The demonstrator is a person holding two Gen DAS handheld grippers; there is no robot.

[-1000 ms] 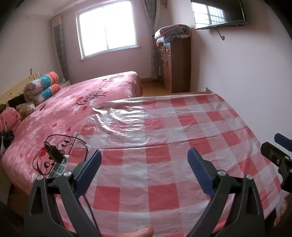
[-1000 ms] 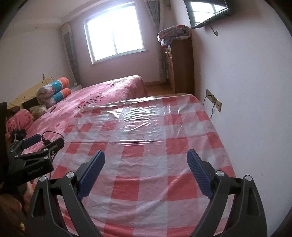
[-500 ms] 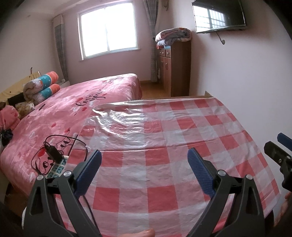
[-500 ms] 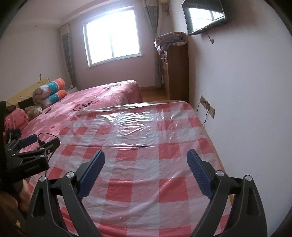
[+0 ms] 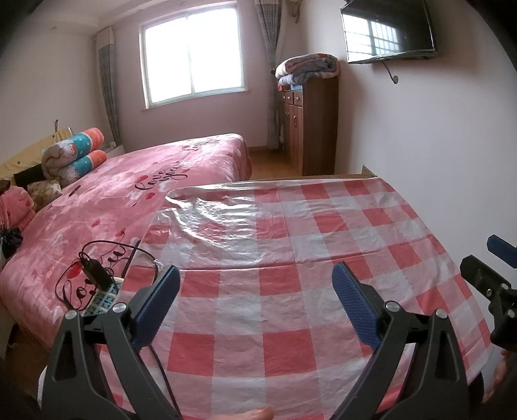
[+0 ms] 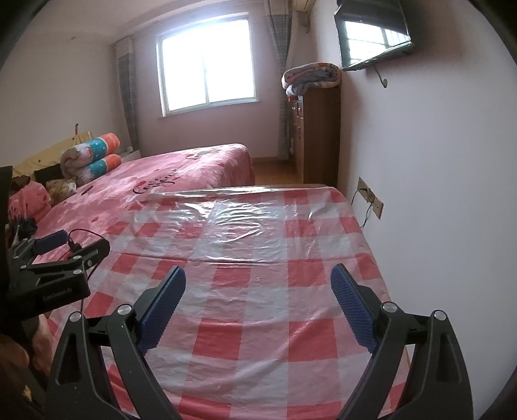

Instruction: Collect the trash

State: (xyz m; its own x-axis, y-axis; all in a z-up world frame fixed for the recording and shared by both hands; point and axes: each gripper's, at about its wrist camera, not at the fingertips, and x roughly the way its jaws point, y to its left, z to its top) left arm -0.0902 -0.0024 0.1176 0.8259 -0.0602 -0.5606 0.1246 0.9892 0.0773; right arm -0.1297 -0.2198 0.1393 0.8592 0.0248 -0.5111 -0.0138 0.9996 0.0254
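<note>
A table with a red and white checked plastic cloth [image 5: 290, 258] fills both views; it also shows in the right wrist view [image 6: 258, 274]. I see no trash on it. My left gripper [image 5: 255, 307] is open and empty above the table's near edge. My right gripper [image 6: 258, 307] is open and empty, to the right of the left one. The left gripper shows at the left edge of the right wrist view [image 6: 55, 268]. The right gripper shows at the right edge of the left wrist view [image 5: 494, 274].
A pink bed [image 5: 129, 194] stands left of the table, with rolled quilts [image 5: 74, 155] at its head. A black charger and cable [image 5: 97, 274] lie on the bed by the table. A wooden cabinet [image 5: 313, 129], a wall TV [image 5: 387, 29] and a wall socket [image 6: 371, 200] are on the right.
Both grippers have risen and drawn back a little, so more of the room and the table's edges show. Both stay open and empty.
</note>
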